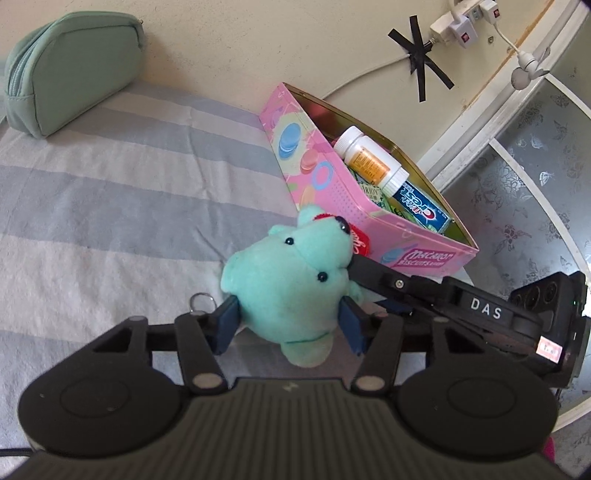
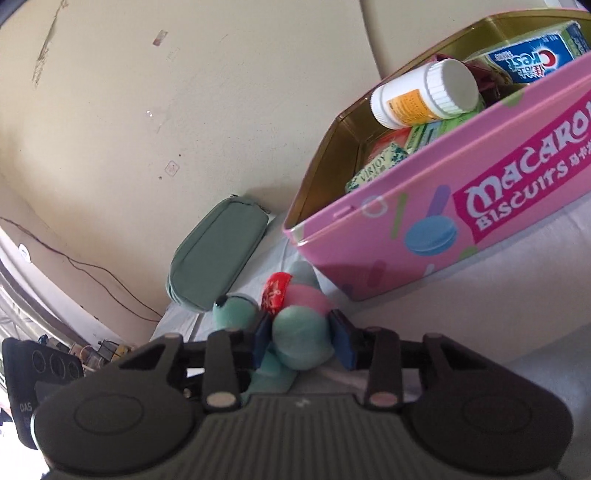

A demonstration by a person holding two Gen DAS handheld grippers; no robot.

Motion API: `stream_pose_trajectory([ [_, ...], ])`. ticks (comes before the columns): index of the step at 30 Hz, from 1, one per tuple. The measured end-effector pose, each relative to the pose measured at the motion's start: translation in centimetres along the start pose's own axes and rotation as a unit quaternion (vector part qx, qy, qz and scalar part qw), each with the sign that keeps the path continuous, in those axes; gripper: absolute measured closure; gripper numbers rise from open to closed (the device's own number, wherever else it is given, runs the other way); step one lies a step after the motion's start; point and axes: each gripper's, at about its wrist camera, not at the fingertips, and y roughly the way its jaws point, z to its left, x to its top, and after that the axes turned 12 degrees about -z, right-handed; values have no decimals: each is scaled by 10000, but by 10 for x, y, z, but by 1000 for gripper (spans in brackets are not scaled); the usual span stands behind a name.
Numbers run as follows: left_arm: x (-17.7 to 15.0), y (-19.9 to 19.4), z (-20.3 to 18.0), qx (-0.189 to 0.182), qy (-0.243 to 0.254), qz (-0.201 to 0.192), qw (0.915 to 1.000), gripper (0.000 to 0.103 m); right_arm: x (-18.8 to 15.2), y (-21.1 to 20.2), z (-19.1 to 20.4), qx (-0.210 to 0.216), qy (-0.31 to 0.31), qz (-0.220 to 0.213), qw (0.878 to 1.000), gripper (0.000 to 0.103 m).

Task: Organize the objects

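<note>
A mint-green plush bear (image 1: 291, 277) with a red tag lies on the striped cloth just in front of a pink Macaron Biscuits tin (image 1: 332, 199). My left gripper (image 1: 290, 321) is shut on the bear's head, blue pads on both sides. My right gripper (image 2: 301, 338) is shut on the bear's body (image 2: 299, 332) from the other side; it shows in the left wrist view (image 1: 443, 299). The tin (image 2: 443, 221) holds a white pill bottle (image 1: 373, 158), a Crest toothpaste box (image 1: 421, 208) and green packets.
A green zip pouch (image 1: 70, 70) leans against the wall at the far left, also in the right wrist view (image 2: 214, 254). A metal key ring (image 1: 201, 300) lies by the bear. Taped cable and plugs (image 1: 465, 22) hang on the wall; a frosted cabinet door (image 1: 524, 177) stands right.
</note>
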Motion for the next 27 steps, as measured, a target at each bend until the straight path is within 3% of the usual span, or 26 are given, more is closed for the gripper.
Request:
stream_pose_trajectory([
  [7, -13, -50, -1, -386, 570, 129, 9975, 42, -34, -45, 24, 185, -81, 485, 9986, 71],
  [11, -21, -64, 1, -245, 678, 120, 9973, 19, -53, -63, 29, 187, -320, 652, 9972, 67],
  [13, -18, -64, 4, -157, 569, 97, 9982, 19, -52, -70, 36, 79, -708, 456, 9964, 64],
  [15, -13, -65, 8, -163, 384, 54, 9991, 18, -48, -73, 41, 59, -928, 266, 9953, 49],
  [21, -14, -59, 1, -513, 107, 229, 9984, 18, -34, -62, 46, 246, -1304, 303, 9907, 31],
  [25, -21, -49, -3, -275, 218, 146, 9993, 19, -33, -32, 34, 380, -976, 675, 9922, 33],
  [27, -22, -42, 5, -192, 37, 191, 9996, 25, -38, -21, 21, 513, -590, 821, 9936, 47],
])
